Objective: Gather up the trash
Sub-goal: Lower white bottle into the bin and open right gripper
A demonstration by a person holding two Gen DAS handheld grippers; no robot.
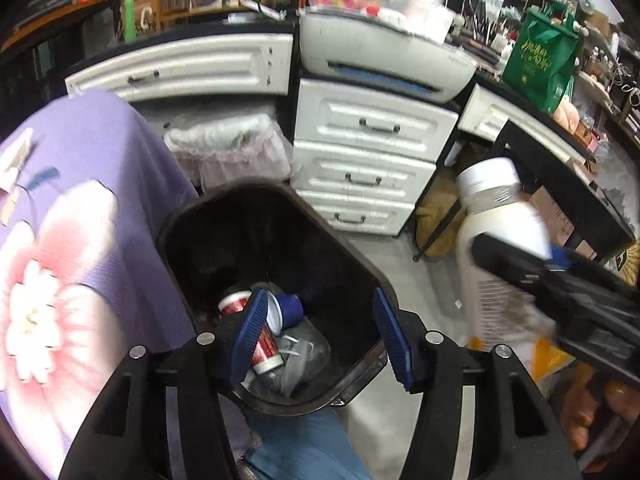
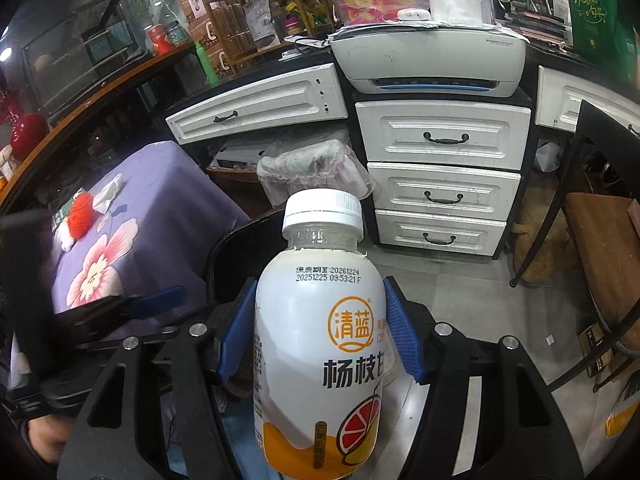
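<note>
Right gripper [image 2: 320,332] is clamped on the white drink bottle [image 2: 320,344], both blue pads pressed to its sides and the cap pointing away, just short of the dark waste bin [image 1: 192,216]; left gripper [image 1: 320,338] hangs over that bin with jaws parted and nothing between them, above the discarded cups [image 1: 260,332] lying at the bottom. Recommended: carry the bottle fully past the rim, clear of the left gripper, before letting go, since a release at the edge risks a bounce to the floor.
</note>
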